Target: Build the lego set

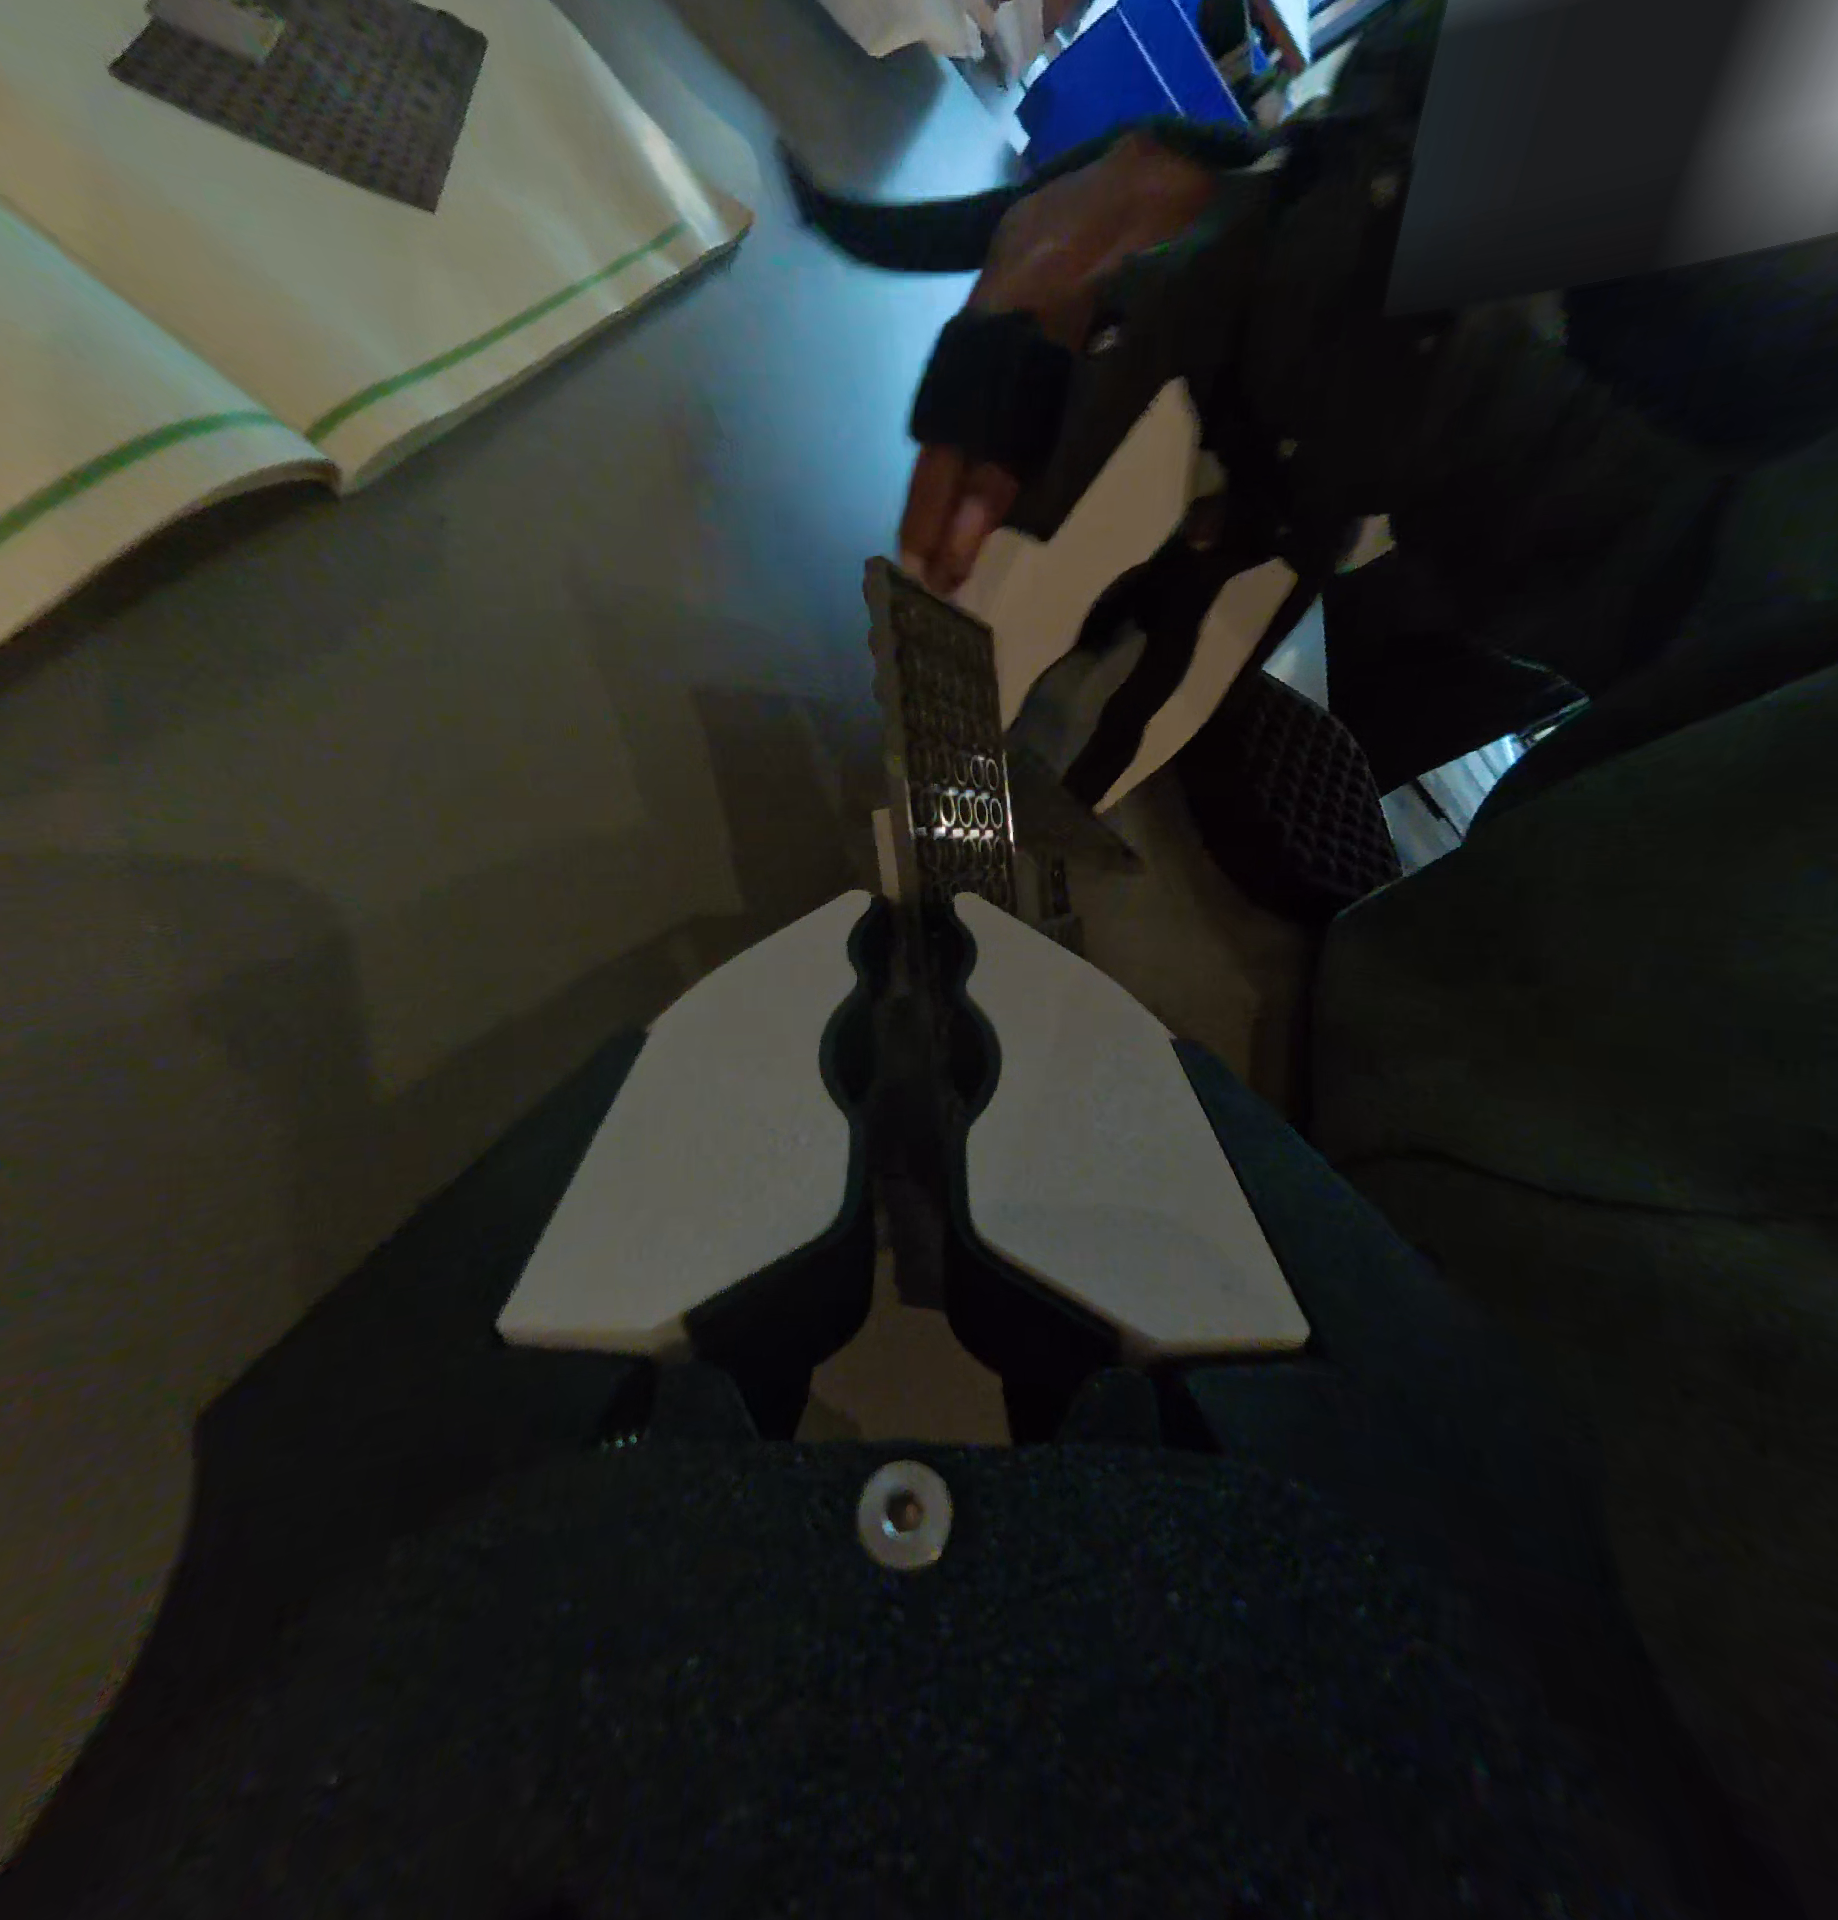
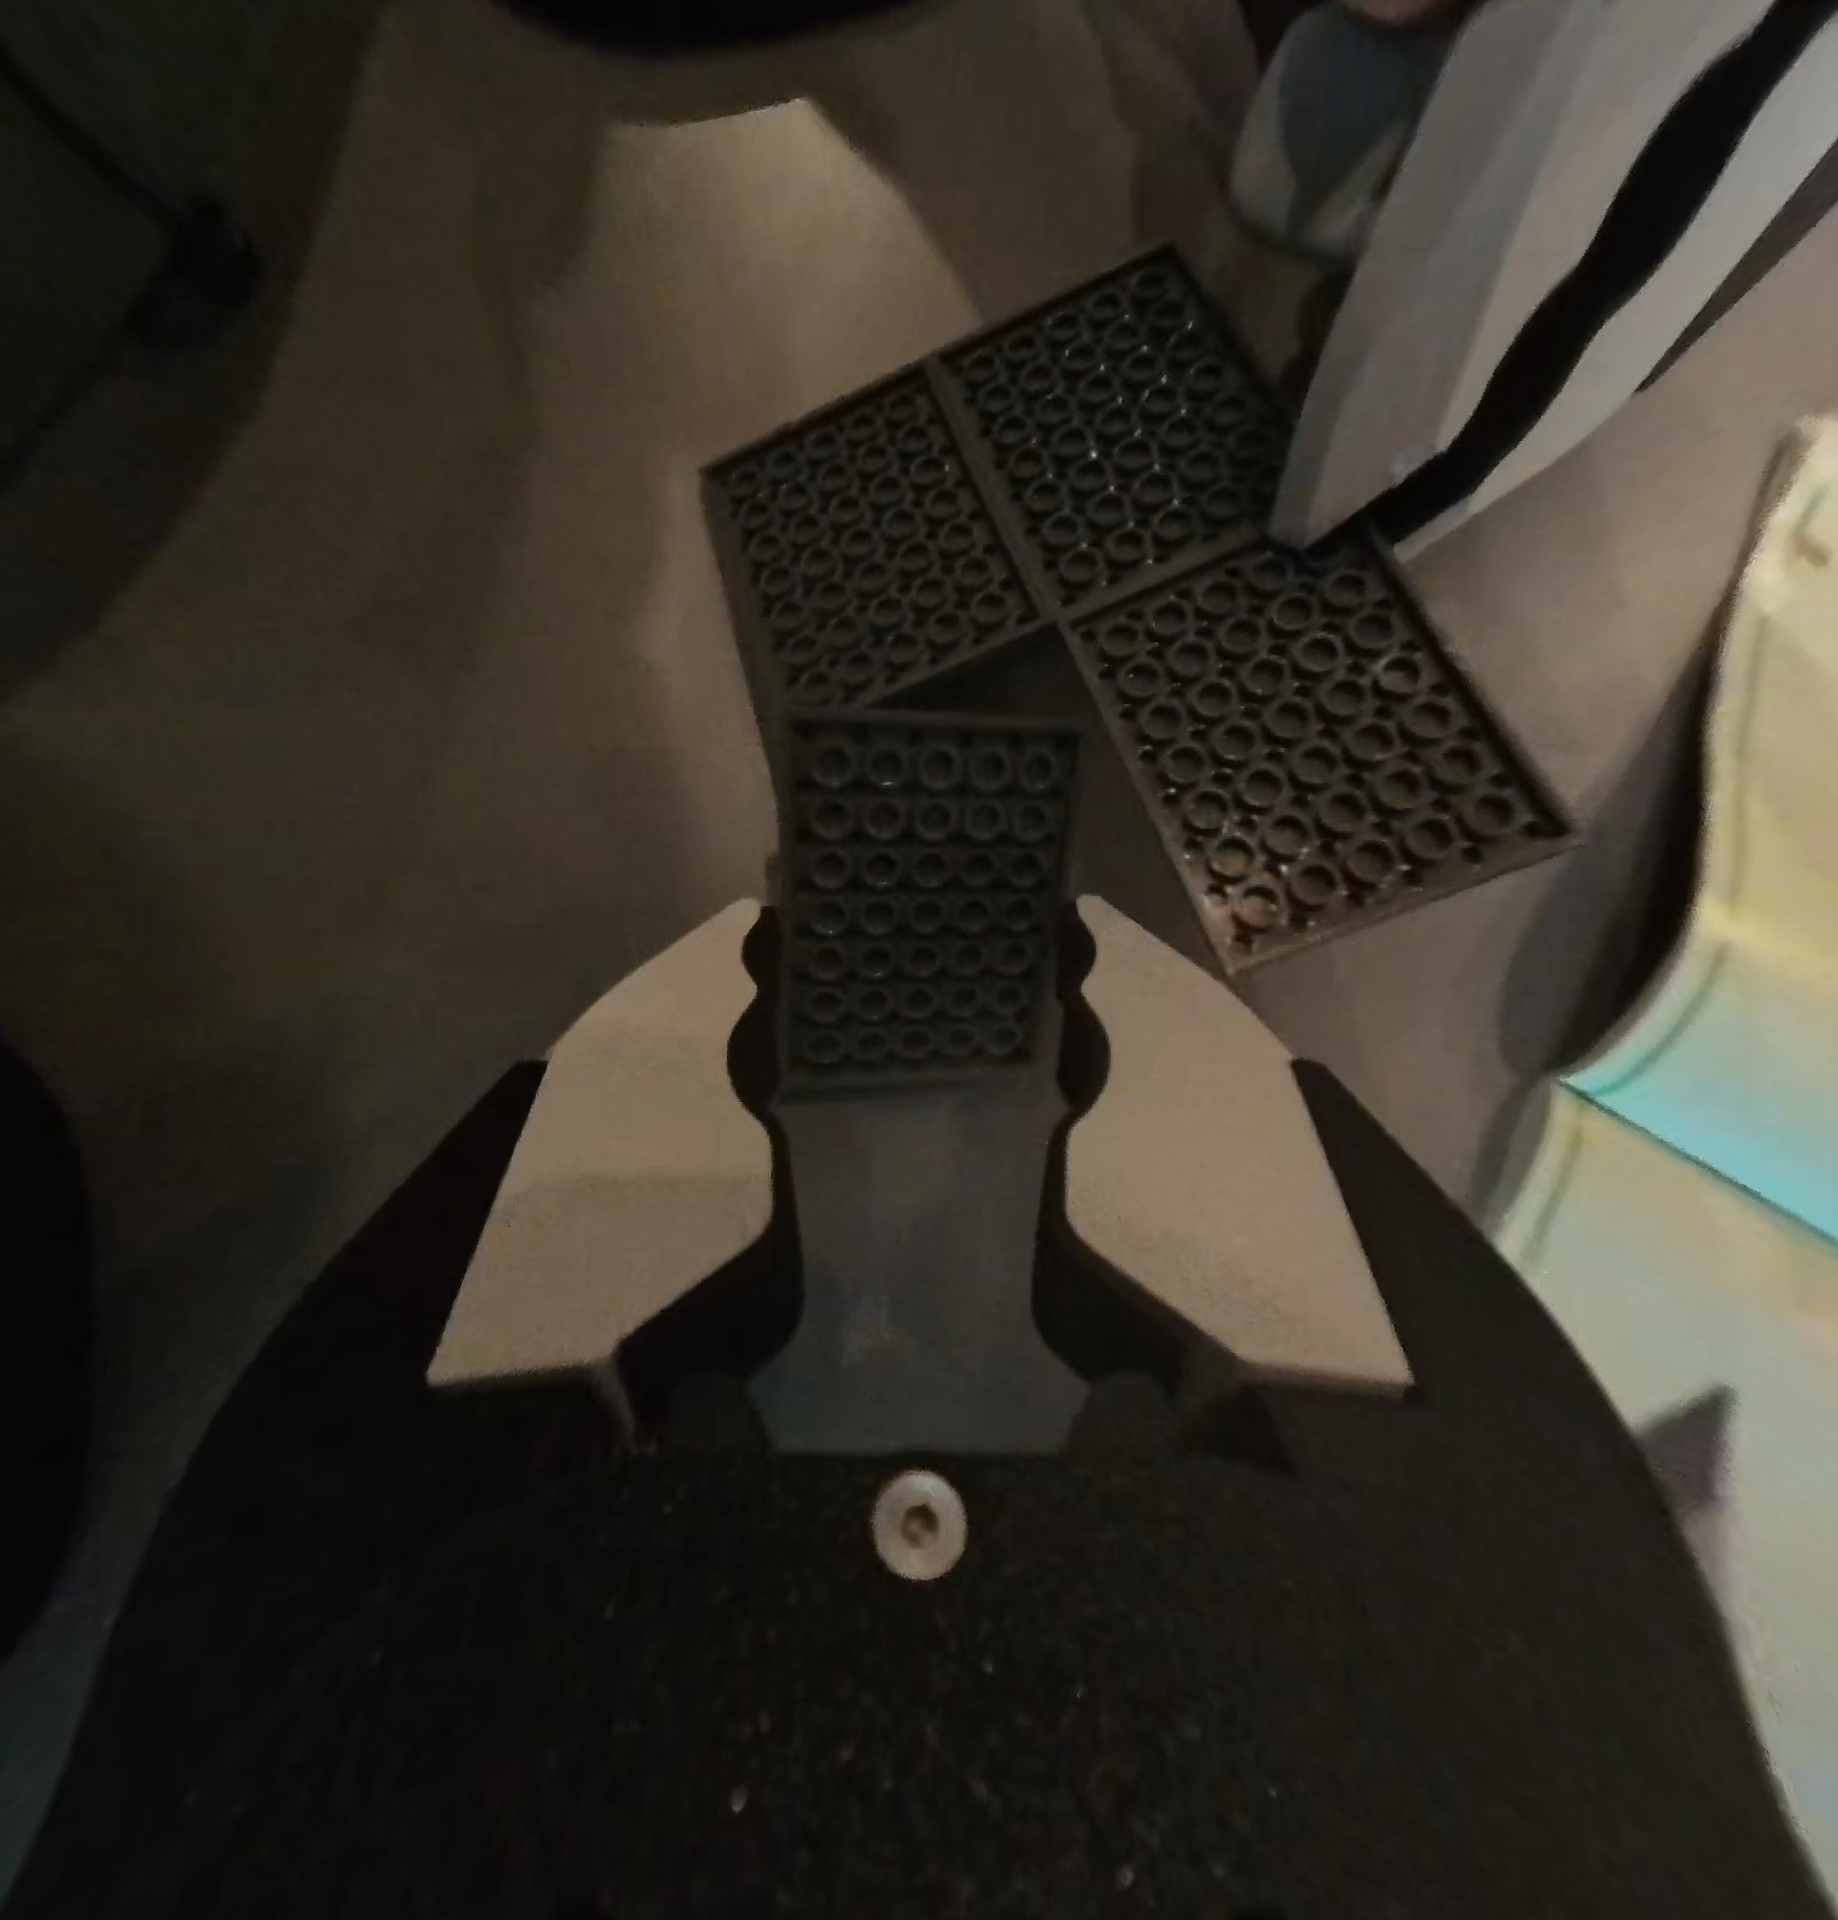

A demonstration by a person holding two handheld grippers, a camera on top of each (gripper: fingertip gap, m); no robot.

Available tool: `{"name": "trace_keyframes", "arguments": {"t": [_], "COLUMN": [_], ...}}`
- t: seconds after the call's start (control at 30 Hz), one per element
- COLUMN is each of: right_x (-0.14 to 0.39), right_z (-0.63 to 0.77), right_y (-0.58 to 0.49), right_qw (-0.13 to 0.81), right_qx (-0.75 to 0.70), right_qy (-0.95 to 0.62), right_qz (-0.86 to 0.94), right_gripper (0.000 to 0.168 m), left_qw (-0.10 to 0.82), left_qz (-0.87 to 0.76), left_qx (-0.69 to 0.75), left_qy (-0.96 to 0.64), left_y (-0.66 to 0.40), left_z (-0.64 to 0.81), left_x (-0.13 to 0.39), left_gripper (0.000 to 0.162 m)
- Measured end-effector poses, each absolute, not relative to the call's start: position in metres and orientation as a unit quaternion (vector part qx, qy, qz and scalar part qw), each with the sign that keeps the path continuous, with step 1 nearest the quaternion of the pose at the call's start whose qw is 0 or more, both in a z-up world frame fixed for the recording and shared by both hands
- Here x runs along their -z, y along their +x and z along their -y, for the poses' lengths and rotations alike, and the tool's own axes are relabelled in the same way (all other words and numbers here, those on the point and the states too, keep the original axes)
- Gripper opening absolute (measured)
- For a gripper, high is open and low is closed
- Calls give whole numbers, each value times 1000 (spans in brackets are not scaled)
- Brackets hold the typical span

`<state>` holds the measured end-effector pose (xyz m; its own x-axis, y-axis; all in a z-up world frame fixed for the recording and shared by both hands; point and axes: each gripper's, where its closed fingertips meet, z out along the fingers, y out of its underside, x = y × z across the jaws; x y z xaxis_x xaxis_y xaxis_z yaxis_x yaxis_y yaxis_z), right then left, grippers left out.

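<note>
Grip on both sides is closed around dark grey studded lego plates, both lifted above the grey tabletop (image 1: 375, 831). Left gripper (image 1: 910, 914): jaws nearly shut, pinching the edge of a flat L-shaped assembly of three dark grey square plates (image 1: 951, 727), seen almost edge-on in the left wrist view; in the right wrist view the same assembly (image 2: 1102, 582) shows its underside of rings, with the left gripper's white fingers (image 2: 1466, 343) clamped at its far corner. Right gripper (image 2: 920, 914): jaws part-way open to the width of a single dark grey square plate (image 2: 925, 894), held by its two side edges, underside toward the camera. This single plate sits just beside the open notch of the L, its far edge touching or slightly overlapping the left-hand plate; which of the two, I cannot tell. A hand in a black fingerless glove (image 1: 998, 416) grips the right tool in the left wrist view. An open instruction booklet with green stripes (image 1: 323, 312) lies on the table, well apart from the grippers.
</note>
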<state>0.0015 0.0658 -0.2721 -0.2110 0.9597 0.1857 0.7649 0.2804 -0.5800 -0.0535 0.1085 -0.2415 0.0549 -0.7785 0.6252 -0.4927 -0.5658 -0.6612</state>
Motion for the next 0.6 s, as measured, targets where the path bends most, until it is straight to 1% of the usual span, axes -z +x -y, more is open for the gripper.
{"name": "trace_keyframes", "arguments": {"t": [0.13, 0.23, 0.33, 0.5, 0.6], "right_x": [256, 242, 243, 262, 267], "right_z": [-64, -66, -69, -65, -63], "right_y": [9, 1, -11, -22, -28], "right_qw": [282, 308, 297, 239, 223], "right_qx": [-99, 3, 94, 99, 90], "right_qy": [-533, -466, -401, -394, -386], "right_qz": [792, 829, 862, 882, 891], "right_gripper": [51, 51, 51, 51, 51], "left_qw": [127, 124, 121, 116, 114], "left_qz": [-429, -423, -414, -395, -383], "left_qx": [529, 536, 535, 525, 525], "left_qy": [-721, -720, -727, -745, -751], "left_y": [-54, -52, -49, -51, -55], "left_z": [-109, -108, -108, -109, -109], "left_x": [246, 246, 246, 252, 255], "left_gripper": [9, 9, 9, 9, 9]}}
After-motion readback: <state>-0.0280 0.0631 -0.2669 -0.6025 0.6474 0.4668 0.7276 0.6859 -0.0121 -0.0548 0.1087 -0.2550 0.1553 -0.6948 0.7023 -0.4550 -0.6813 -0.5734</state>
